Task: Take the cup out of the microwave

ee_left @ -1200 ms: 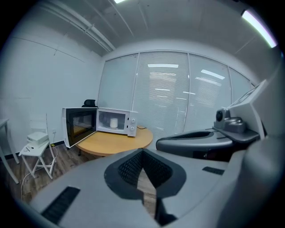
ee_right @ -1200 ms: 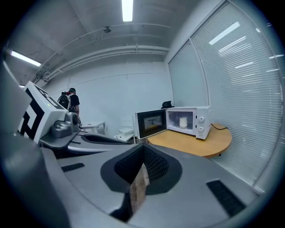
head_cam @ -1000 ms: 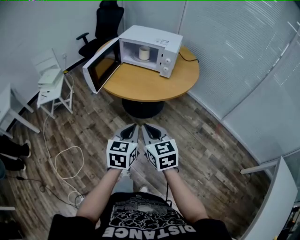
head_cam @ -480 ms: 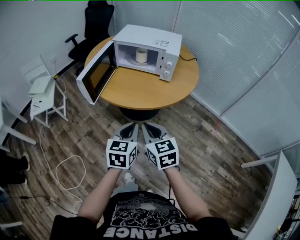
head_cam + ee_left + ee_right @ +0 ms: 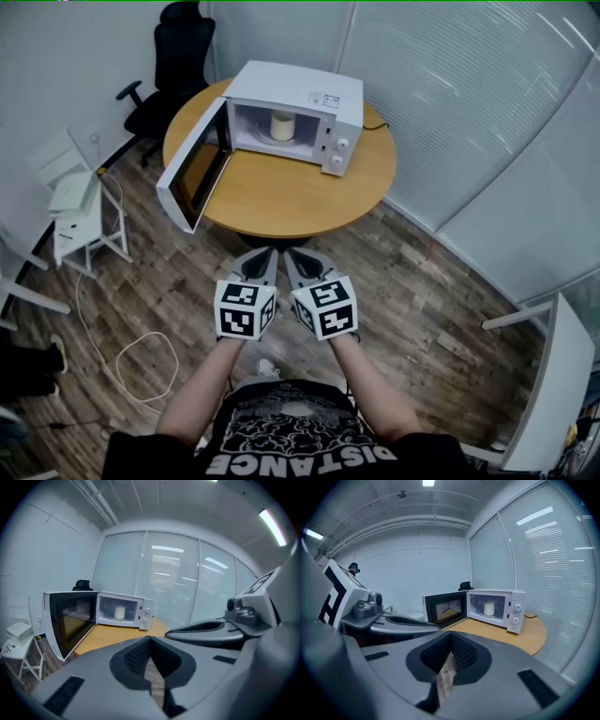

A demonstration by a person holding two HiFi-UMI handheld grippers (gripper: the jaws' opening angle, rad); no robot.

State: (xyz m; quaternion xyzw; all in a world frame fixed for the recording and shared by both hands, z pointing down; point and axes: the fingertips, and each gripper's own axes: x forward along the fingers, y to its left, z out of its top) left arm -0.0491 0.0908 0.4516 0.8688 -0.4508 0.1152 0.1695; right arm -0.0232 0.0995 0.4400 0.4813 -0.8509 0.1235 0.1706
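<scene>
Step in hand, as judged: the approach; nothing is grasped yet. The left gripper [image 5: 264,255] and right gripper [image 5: 298,255] are held side by side over the wood-plank floor [image 5: 422,281], short of the round wooden table [image 5: 281,192]; each has its jaws drawn together with nothing between them. The small white cylindrical cup [image 5: 280,125] stands upright inside the cavity of the white microwave oven [image 5: 305,89], which sits on the table; the oven's door [image 5: 192,173] hangs wide open to the left, overhanging the table's edge. Next move, in my judgement: close the gap to the table; part the jaws of one gripper; reach into the cavity clear of door and frame. Count: one cup; one microwave; one table; two grippers; one black office chair [image 5: 173,56] behind the table.
</scene>
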